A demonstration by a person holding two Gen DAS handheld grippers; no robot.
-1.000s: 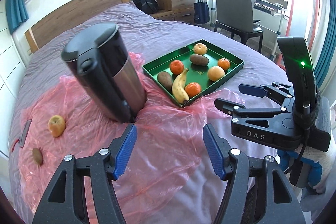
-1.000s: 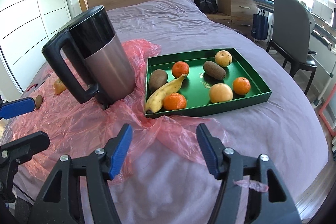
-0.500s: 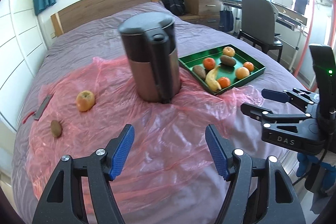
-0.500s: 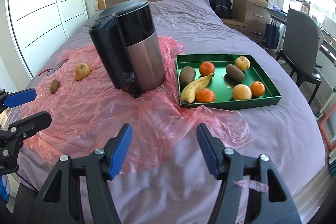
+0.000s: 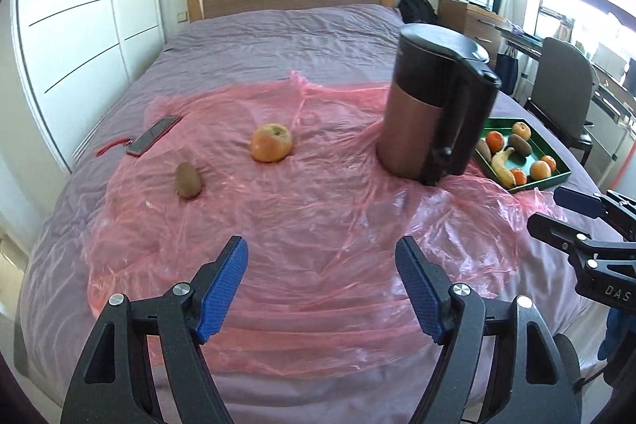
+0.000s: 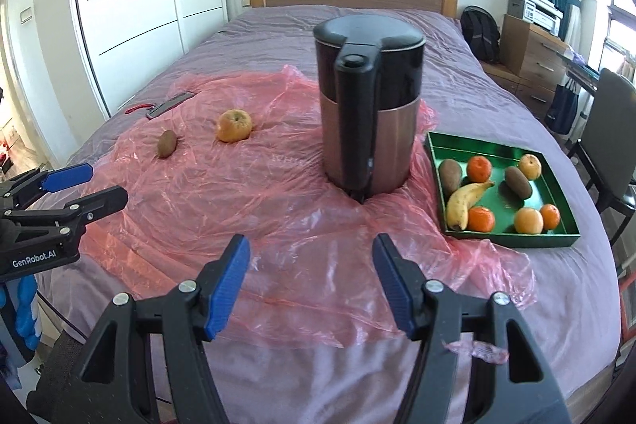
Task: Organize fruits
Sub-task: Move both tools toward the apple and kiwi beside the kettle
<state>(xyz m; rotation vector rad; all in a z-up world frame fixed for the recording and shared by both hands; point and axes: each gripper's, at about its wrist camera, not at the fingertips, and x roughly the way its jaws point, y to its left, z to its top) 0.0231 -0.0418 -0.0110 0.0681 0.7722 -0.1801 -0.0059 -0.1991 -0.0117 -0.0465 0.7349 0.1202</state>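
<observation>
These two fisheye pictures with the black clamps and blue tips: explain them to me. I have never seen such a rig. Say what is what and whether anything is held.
The clamps are two-finger grippers that a person holds, one in each hand. Each carries a camera looking along its fingers, so one picture is taken from the left gripper and the other from the right gripper.

Both look at a bed covered by a pink plastic sheet. On the sheet stand a kettle, an apple and a kiwi, with a phone at its far edge. A green tray already holds a banana, oranges and other fruit.

Nothing is held: the right gripper is open, and the left's jaws are opening with nothing between them.
</observation>
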